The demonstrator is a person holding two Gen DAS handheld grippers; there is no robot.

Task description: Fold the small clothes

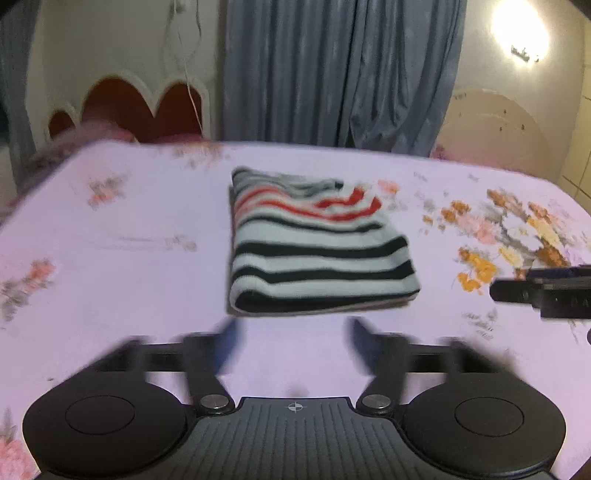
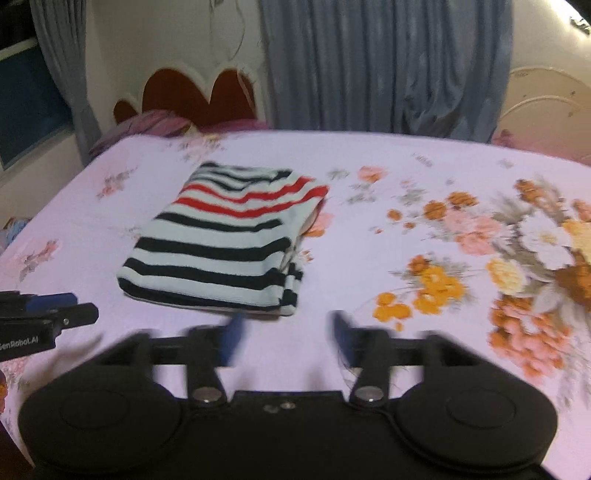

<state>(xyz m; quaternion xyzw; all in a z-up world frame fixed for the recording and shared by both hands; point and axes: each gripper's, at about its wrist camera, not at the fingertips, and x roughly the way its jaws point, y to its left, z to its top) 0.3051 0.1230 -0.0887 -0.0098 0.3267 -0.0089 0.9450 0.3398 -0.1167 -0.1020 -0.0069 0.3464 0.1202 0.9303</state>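
A small striped garment (image 1: 317, 251), white with black and red stripes, lies folded into a compact rectangle on the pink floral bedsheet (image 1: 122, 229). It also shows in the right wrist view (image 2: 225, 240). My left gripper (image 1: 293, 332) is open and empty, just short of the garment's near edge. My right gripper (image 2: 288, 328) is open and empty, near the garment's near right corner. The right gripper's side shows at the right edge of the left wrist view (image 1: 543, 291). The left gripper's side shows at the left edge of the right wrist view (image 2: 44, 317).
The bedsheet (image 2: 406, 177) has a big orange and pink flower print on the right (image 2: 517, 258). A red scalloped headboard (image 1: 125, 107) and a grey-blue curtain (image 1: 340, 74) stand beyond the bed. A lamp glares at top right (image 1: 521, 29).
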